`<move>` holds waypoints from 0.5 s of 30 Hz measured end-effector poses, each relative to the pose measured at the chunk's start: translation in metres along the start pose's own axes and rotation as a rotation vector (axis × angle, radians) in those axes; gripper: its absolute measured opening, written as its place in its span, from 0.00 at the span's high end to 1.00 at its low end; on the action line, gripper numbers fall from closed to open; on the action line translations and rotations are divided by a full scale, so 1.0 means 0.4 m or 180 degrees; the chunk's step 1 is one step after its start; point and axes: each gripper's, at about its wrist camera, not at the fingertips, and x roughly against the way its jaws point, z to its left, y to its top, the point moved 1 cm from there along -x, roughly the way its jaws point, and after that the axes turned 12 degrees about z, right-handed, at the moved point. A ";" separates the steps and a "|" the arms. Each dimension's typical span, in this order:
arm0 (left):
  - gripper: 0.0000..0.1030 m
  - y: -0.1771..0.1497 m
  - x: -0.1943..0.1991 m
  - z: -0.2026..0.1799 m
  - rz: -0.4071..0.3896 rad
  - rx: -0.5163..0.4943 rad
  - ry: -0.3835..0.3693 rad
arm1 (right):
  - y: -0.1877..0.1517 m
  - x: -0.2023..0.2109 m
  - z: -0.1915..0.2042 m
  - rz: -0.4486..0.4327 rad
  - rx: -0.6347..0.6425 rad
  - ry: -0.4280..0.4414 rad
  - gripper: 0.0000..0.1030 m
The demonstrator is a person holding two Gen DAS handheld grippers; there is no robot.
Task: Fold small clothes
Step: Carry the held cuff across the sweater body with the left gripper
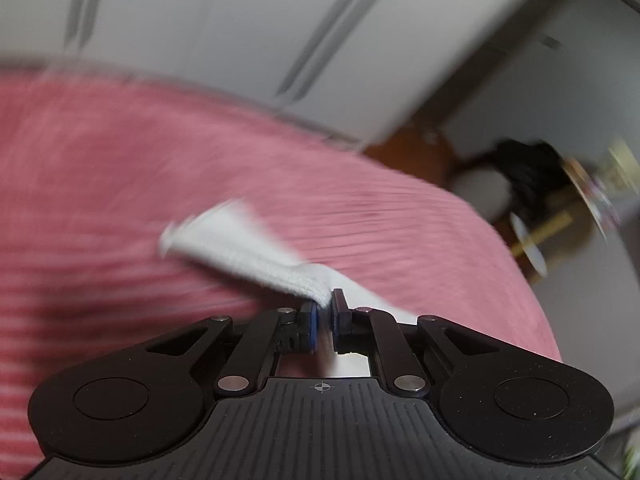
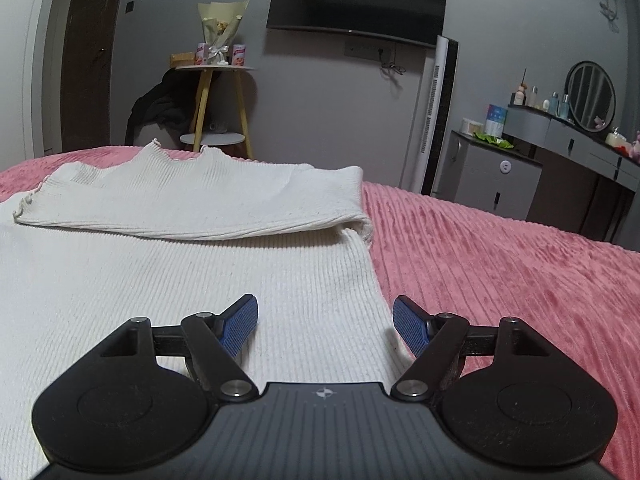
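Already our left gripper (image 1: 325, 307) has its jaws pinched on a strip of the white ribbed top (image 2: 192, 264); our right gripper (image 2: 325, 322) hovers wide over the hem, garment on the pink bed (image 2: 500, 264). We should carry the strip across evenly, without dragging.

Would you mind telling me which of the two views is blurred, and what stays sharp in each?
Left wrist view: motion-smeared pink bedspread and white garment; only the left gripper is crisp. Right wrist view: sharp throughout, though fisheye bends the television and room edges.
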 end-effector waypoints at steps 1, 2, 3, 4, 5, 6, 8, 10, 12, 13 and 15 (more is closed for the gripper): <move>0.92 -0.016 0.019 -0.047 -0.0054 -0.0284 0.0002 | -0.001 -0.002 -0.002 0.0013 -0.0014 0.0010 0.27; 0.92 -0.034 0.031 -0.098 -0.0097 -0.0546 0.0007 | -0.002 -0.003 -0.004 0.0026 -0.0029 0.0022 0.27; 0.92 -0.056 0.041 -0.151 -0.0118 -0.0802 -0.0025 | -0.002 -0.005 -0.006 0.0038 -0.0043 0.0031 0.27; 0.92 -0.083 0.051 -0.207 -0.0122 -0.1037 -0.0090 | -0.002 -0.006 -0.008 0.0046 -0.0054 0.0039 0.27; 0.92 -0.114 0.059 -0.261 -0.0131 -0.1246 -0.0171 | -0.002 -0.005 -0.010 0.0048 -0.0063 0.0046 0.27; 0.92 -0.147 0.065 -0.315 -0.0144 -0.1432 -0.0253 | -0.002 -0.004 -0.011 0.0044 -0.0070 0.0050 0.27; 0.92 -0.216 0.062 -0.413 -0.0089 -0.1731 -0.0411 | -0.003 -0.001 -0.012 0.0036 -0.0076 0.0057 0.27; 0.92 -0.297 0.044 -0.504 -0.0044 -0.2034 -0.0431 | -0.002 -0.001 -0.012 0.0032 -0.0083 0.0060 0.27; 0.90 -0.378 0.011 -0.574 0.0047 -0.2366 -0.0352 | -0.003 -0.001 -0.014 0.0038 -0.0096 0.0070 0.27; 0.83 -0.420 -0.013 -0.597 0.0147 -0.2537 -0.0312 | -0.002 -0.003 -0.014 0.0047 -0.0106 0.0078 0.27; 0.55 -0.471 -0.054 -0.615 0.0353 -0.2706 -0.0286 | -0.001 -0.006 -0.019 0.0070 -0.0141 0.0100 0.27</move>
